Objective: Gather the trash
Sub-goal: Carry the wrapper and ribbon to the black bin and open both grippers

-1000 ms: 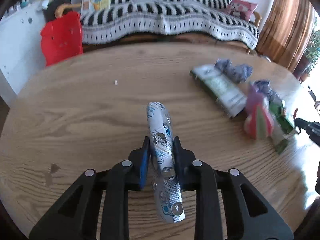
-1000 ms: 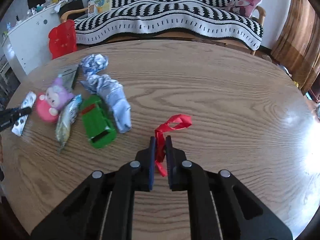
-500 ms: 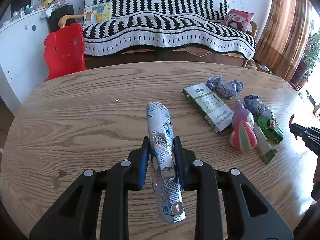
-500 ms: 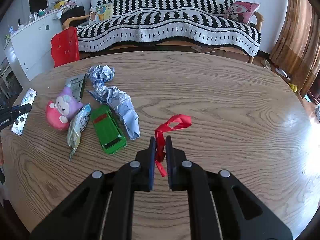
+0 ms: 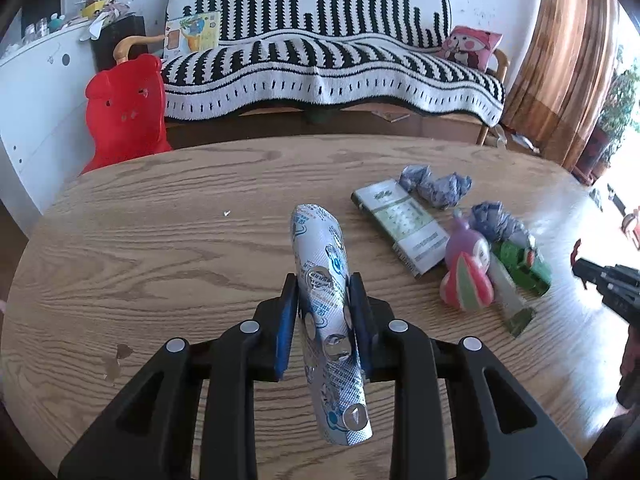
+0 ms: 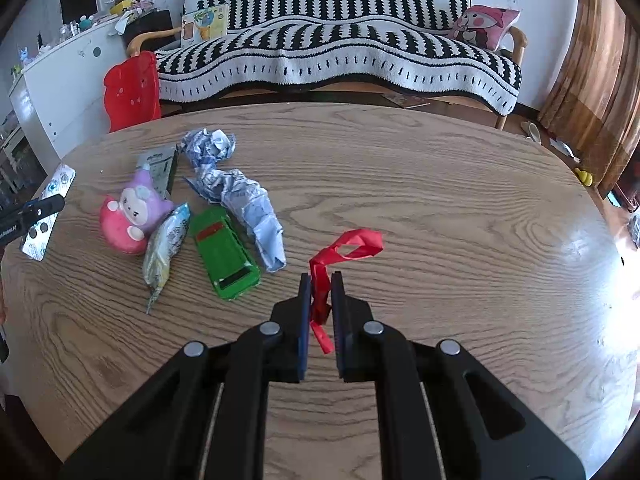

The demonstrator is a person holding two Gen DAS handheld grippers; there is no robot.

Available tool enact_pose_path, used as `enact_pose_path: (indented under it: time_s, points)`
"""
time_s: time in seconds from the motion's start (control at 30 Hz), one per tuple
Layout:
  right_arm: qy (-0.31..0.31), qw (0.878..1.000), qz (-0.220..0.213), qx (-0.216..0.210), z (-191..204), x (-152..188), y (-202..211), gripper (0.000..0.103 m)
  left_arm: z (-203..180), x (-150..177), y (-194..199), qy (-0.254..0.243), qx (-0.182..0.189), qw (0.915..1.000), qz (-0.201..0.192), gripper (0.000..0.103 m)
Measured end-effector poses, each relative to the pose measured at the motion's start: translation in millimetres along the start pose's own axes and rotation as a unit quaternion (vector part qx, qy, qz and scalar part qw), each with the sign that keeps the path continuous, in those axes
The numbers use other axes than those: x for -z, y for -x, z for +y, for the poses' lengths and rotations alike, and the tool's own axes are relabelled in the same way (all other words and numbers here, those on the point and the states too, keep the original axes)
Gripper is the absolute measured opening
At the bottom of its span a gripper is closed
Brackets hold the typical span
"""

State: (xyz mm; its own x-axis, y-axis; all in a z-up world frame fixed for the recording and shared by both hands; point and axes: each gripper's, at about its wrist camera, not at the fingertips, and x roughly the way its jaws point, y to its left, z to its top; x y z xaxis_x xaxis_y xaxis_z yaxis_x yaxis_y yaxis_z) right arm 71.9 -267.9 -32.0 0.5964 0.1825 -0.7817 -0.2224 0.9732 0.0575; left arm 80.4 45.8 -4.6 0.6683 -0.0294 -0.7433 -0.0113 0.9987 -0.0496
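Observation:
My left gripper [image 5: 322, 300] is shut on a silver blister pack [image 5: 326, 308] and holds it above the wooden table [image 5: 160, 248]. My right gripper [image 6: 320, 288] is shut on a red ribbon [image 6: 348, 246] and holds it above the table [image 6: 460, 220]. Crumpled paper balls [image 6: 240, 196] [image 5: 436, 186], a foil snack wrapper [image 6: 166, 244], a flat green-white box [image 5: 404, 224], a green toy car [image 6: 224, 254] and a pink and purple toy [image 6: 130, 220] lie in a cluster on the table. The left gripper with the blister pack also shows in the right wrist view [image 6: 44, 212].
A striped sofa [image 6: 340, 52] stands behind the table. A red plastic chair [image 5: 124, 116] and a white cabinet [image 5: 36, 92] stand at the back left. A brown curtain [image 5: 568, 52] hangs at the right.
Both grippers have drawn back and risen with their loads still held, so more of the sofa and table shows. The cluster on the table has not moved.

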Motion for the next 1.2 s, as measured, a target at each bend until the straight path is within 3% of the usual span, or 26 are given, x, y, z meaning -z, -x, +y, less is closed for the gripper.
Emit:
enact_pose_path:
  time_s: [0.2,0.33,0.53,0.6,0.7,0.87,0.93,1.07,1.13,1.2]
  points:
    - [-0.007,1.000,-0.026,-0.009,12,7,32,0.010,-12,-4,29,0.027,0.028,0.9989,-0.027,0.026]
    - [-0.019,0.998,-0.064,-0.005,11,17,74,0.010,-48,5,59,0.026,0.060,0.9968,-0.047,0.026]
    - [-0.084,0.987,-0.136,-0.021,-26,43,160,0.010,-155,32,100,-0.026,0.158,0.9863,-0.041,0.026]
    - [-0.085,0.985,-0.149,0.003,-47,67,191,0.010,-195,39,114,-0.051,0.191,0.9797,-0.033,0.026]
    - [-0.118,0.981,-0.150,0.006,-94,125,230,0.010,-272,59,135,-0.114,0.233,0.9656,-0.016,0.026]
    - [-0.233,0.963,-0.131,-0.032,-176,251,262,0.010,-398,141,148,-0.225,0.308,0.9214,0.076,0.026]
    - [-0.275,0.957,-0.092,-0.033,-199,305,252,0.010,-430,179,136,-0.252,0.318,0.9065,0.119,0.026]
    - [-0.316,0.948,0.004,-0.022,-219,378,208,0.010,-474,244,88,-0.287,0.311,0.8799,0.216,0.025]
    - [-0.340,0.940,0.009,-0.029,-228,394,200,0.010,-480,253,74,-0.285,0.308,0.8746,0.243,0.025]
    - [-0.355,0.934,0.007,-0.030,-238,401,197,0.010,-487,254,68,-0.297,0.301,0.8739,0.241,0.025]
